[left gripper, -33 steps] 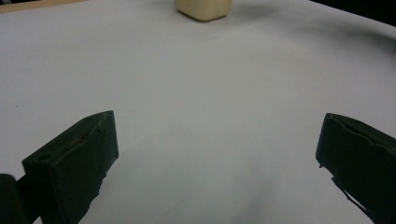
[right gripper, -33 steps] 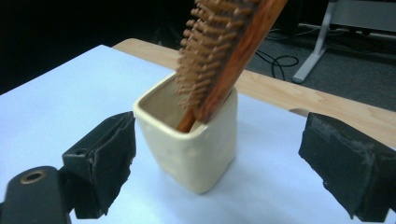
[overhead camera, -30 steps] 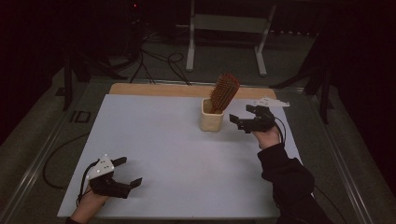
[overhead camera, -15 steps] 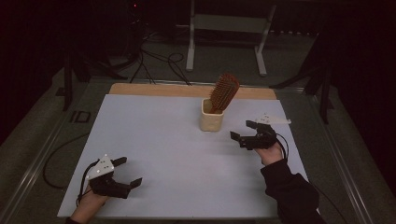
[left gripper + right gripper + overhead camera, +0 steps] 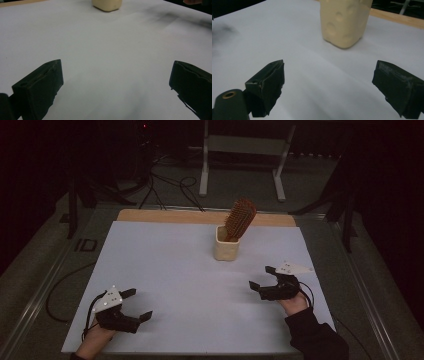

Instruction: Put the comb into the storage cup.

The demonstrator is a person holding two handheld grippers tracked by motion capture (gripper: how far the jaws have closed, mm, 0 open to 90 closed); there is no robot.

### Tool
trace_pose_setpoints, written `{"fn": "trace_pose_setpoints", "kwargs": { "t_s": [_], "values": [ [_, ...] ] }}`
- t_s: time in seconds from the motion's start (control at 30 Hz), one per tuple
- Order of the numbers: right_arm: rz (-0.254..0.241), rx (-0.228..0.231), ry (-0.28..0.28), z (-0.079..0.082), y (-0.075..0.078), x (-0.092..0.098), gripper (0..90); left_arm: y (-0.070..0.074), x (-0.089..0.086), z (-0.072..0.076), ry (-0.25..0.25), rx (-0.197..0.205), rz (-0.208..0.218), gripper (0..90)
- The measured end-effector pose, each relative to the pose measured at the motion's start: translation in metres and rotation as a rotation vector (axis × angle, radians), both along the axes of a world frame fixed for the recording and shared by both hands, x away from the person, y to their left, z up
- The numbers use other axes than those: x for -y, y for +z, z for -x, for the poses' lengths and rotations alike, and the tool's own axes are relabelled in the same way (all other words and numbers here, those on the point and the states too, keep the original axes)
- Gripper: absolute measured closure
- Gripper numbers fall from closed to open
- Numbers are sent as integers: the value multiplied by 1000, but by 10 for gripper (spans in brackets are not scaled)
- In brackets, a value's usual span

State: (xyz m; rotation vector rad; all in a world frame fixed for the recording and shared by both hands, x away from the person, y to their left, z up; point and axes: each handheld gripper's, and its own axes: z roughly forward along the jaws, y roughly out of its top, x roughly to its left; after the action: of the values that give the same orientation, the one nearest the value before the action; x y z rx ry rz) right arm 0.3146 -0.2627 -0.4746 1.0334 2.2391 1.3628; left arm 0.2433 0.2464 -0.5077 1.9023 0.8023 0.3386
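A cream cup (image 5: 226, 243) stands upright at the back middle of the white table cover (image 5: 165, 265). A brown hairbrush (image 5: 240, 218) stands in it, bristle head up and leaning right. My right gripper (image 5: 262, 277) rests open on the table, to the right of and nearer than the cup, with nothing between its jaws. In the right gripper view the cup (image 5: 344, 21) rises ahead of the open gripper (image 5: 329, 82). My left gripper (image 5: 137, 304) lies open at the front left, far from the cup. The cup's base (image 5: 107, 5) appears at the top of the left gripper view.
A wooden strip (image 5: 200, 217) runs along the table's far edge. Beyond it stand a white metal stand (image 5: 245, 150) and loose cables (image 5: 170, 185) on the dark floor. Grey table borders (image 5: 365, 285) flank the white cover.
My right gripper has drawn back from beside the cup toward the front right of the table and sits lower. The left gripper has stayed in place.
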Motion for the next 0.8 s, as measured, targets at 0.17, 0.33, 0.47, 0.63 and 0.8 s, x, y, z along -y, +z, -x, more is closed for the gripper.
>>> {"fn": "trace_pose_setpoints", "kwargs": {
  "t_s": [0.17,0.33,0.47,0.63,0.8],
  "values": [
    [35,3,0,11,-7,1,100,0,-1,0,-1,0,2,0],
    [44,-2,12,20,-13,3,100,0,-1,0,-1,0,1,0],
    [36,-5,14,26,-19,9,101,0,-1,0,-2,0,3,0],
    [41,4,17,34,-25,17,101,0,-1,0,-2,-1,2,0],
    [77,28,-3,40,-28,25,100,0,-1,0,-3,0,5,0]
  ]
}}
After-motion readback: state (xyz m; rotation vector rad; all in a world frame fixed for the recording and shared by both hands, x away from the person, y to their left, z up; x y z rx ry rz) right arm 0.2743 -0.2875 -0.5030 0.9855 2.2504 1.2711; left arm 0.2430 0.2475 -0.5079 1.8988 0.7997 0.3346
